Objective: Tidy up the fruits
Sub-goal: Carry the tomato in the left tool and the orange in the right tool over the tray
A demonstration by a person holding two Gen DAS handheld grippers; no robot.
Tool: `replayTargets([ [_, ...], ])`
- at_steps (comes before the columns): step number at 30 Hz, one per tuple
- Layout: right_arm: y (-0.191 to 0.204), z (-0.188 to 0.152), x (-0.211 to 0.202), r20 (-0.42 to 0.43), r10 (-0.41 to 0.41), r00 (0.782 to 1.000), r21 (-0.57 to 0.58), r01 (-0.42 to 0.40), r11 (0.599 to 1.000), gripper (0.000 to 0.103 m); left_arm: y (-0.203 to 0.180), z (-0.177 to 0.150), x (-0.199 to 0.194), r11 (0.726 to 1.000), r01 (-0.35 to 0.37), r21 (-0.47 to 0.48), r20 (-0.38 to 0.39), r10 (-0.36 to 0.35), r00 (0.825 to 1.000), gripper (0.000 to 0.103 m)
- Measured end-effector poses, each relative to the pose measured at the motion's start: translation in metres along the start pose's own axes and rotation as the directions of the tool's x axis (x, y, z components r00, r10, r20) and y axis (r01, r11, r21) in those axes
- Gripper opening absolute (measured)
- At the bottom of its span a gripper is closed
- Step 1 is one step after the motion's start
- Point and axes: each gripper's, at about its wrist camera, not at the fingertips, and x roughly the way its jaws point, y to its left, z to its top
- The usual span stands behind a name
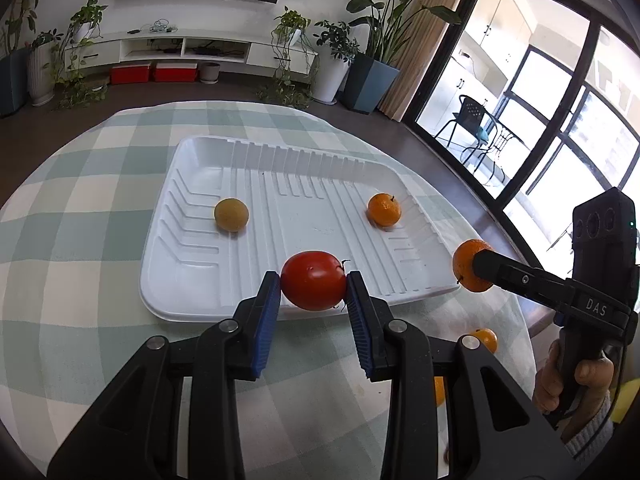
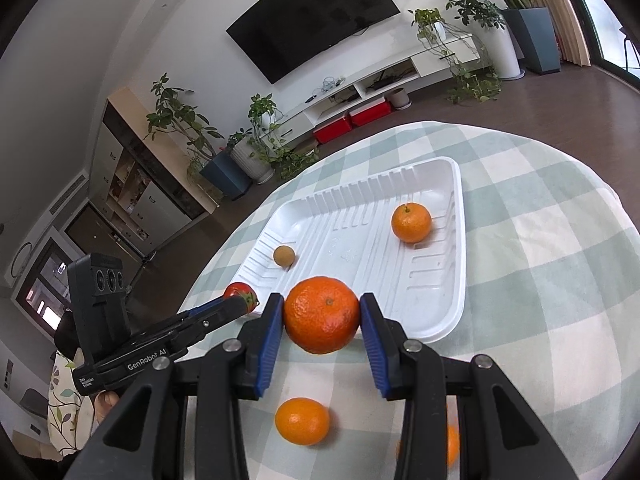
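Left gripper [image 1: 313, 280] clamps a tomato [image 1: 313, 280] over the tray's [image 1: 200, 264] near rim. Right gripper [image 2: 322, 316] clamps an orange [image 2: 322, 314] beside that rim.

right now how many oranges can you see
4: one in the white tray at, one held by the right gripper, two on the tablecloth near it, one half hidden.
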Motion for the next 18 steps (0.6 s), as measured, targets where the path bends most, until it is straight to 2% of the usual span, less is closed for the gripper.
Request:
replayTargets([
  [18, -0.019, 0.024, 0.039, -0.059, -0.11, 0.992, -0.015, 0.109, 0.994, 0.041, 0.021, 0.019, 0.04, 0.998, -0.056, -0.02, -0.053, 0.055, 0.997, 0.031],
])
